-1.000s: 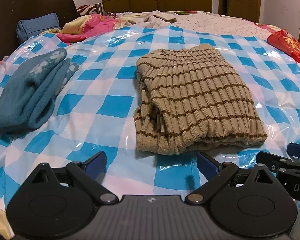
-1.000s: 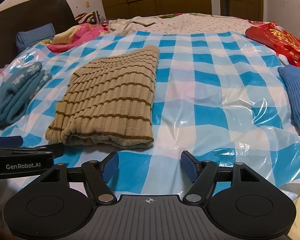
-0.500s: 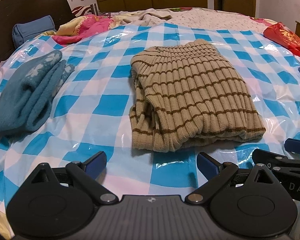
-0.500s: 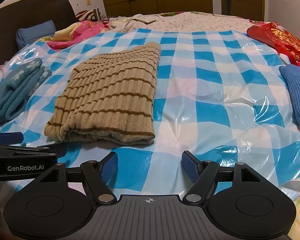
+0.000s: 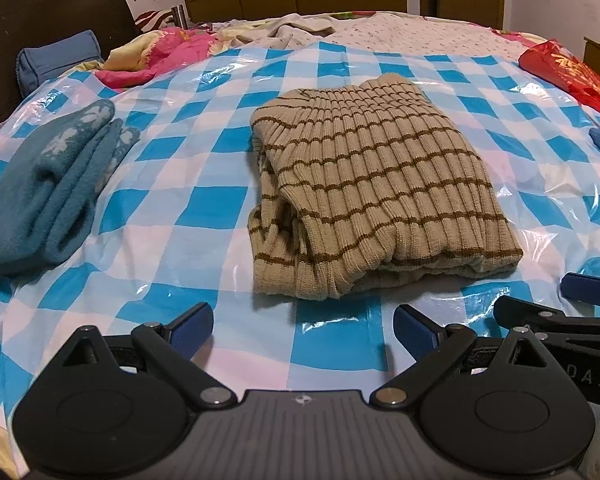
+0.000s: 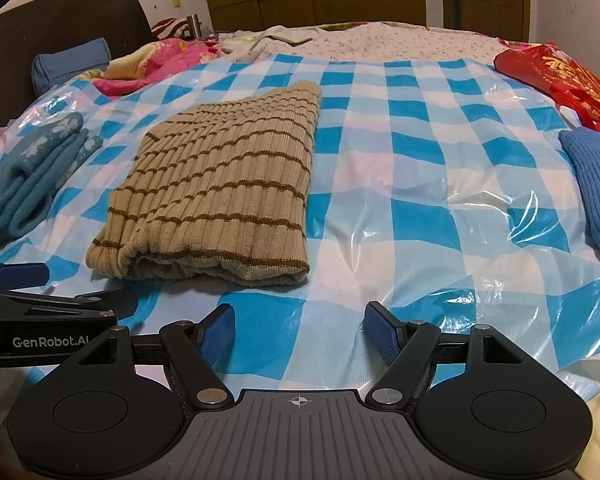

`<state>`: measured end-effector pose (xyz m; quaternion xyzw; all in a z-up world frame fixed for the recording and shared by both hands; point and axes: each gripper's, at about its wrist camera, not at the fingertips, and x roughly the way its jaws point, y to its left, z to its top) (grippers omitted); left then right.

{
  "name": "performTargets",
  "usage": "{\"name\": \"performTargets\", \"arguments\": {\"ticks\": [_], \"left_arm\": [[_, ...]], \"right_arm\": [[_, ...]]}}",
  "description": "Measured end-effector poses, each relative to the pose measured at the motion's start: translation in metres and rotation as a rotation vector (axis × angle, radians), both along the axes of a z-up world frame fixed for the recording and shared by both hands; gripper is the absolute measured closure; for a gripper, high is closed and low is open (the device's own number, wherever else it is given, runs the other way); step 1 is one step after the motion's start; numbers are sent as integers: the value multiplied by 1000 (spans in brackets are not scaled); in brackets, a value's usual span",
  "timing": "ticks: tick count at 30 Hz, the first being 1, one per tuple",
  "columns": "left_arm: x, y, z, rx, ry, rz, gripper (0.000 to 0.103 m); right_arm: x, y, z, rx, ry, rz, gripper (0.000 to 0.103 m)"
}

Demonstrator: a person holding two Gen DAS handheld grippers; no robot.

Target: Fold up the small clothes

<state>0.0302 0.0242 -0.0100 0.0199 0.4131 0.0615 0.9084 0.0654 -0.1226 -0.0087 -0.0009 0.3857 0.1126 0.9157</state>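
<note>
Your bed (image 6: 400, 184) w/ the blue-check plastic sheet (image 6: 380, 216) has most open room right of centre, betw. the folded tan striped sweater (image 5: 372, 184) and the blue knit (image 6: 596, 188) at the right edge. Pink bedding (image 5: 172, 52) crowds the far left corner; a red bag (image 6: 560, 80) sits far right. The sweater lies mid-sheet, its near folded edge just ahead of both tools. The teal garment (image 5: 48, 184) lies folded at the left edge, well apart from it. Left tool (image 5: 303, 326): jaws wide, holding nothing, not touching the sweater. Right tool (image 6: 299, 330): same, wide and empty, over bare sheet.
</note>
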Motion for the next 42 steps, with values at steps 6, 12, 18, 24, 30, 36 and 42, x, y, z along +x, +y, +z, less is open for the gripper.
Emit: {"name": "performTargets", "arguments": {"ticks": [6,12,18,24,30,36,42], "left_arm": [[1,0,-1,0,6,-1,0],[1,0,-1,-6,10,-2,0],[2,0,-1,-8,15,-2,0],[2,0,-2,-6,21,-1,0],[2,0,-2,-7,23,-1,0],[2,0,-2,-9,24,-1,0],[2,0,-3,-9,25,-1,0]], "right_arm": [[0,0,-1,0,1,0,30],[0,-1,-1,0,2,0,30],[0,-1,-1,-1,1,1,30],[0,-1,-2,-2,3,0,30],[0,-1,-3,-2,3,0,30],[0,-1,-3,-2,3,0,30],[0,-1,-2,-3,3,0,30]]}}
